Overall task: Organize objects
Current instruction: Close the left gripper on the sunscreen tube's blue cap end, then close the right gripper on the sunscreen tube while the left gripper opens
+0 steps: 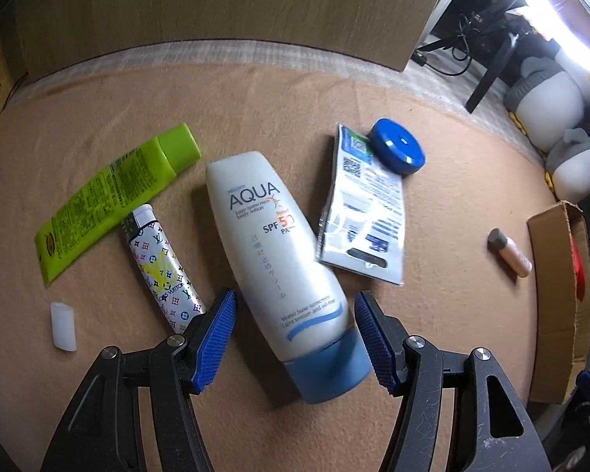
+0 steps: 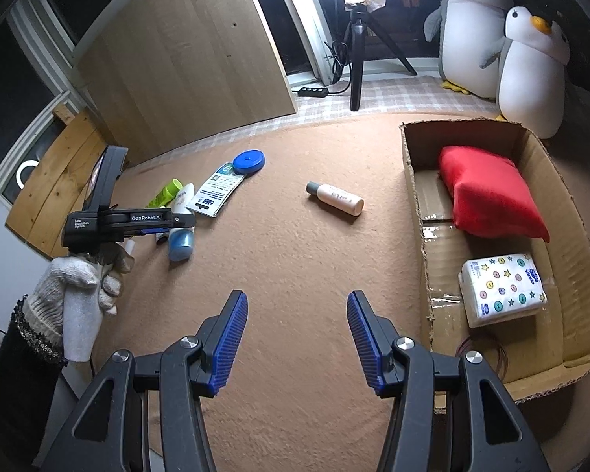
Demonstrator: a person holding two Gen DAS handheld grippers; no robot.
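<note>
A white AQUA sunscreen bottle (image 1: 271, 244) with a blue cap lies on the tan carpet. My left gripper (image 1: 295, 303) stands open over its cap end, one blue pad on each side with a gap to the bottle. Beside the bottle lie a green tube (image 1: 114, 192), a patterned lighter (image 1: 161, 267), a small white cap (image 1: 63, 326), a printed sachet (image 1: 364, 212) and a blue round lid (image 1: 397, 151). A small beige bottle (image 2: 334, 198) with a grey cap lies alone mid-carpet. My right gripper (image 2: 297, 303) hangs open over bare carpet, holding nothing.
A cardboard box (image 2: 413, 181) on the right holds a red cushion (image 2: 487, 196) and a tissue pack (image 2: 501, 289). Two penguin plush toys (image 2: 531, 70), a tripod (image 2: 358, 63) with a ring light and a leaning wooden board (image 2: 185, 59) stand at the back. A gloved hand (image 2: 86, 275) holds the left gripper.
</note>
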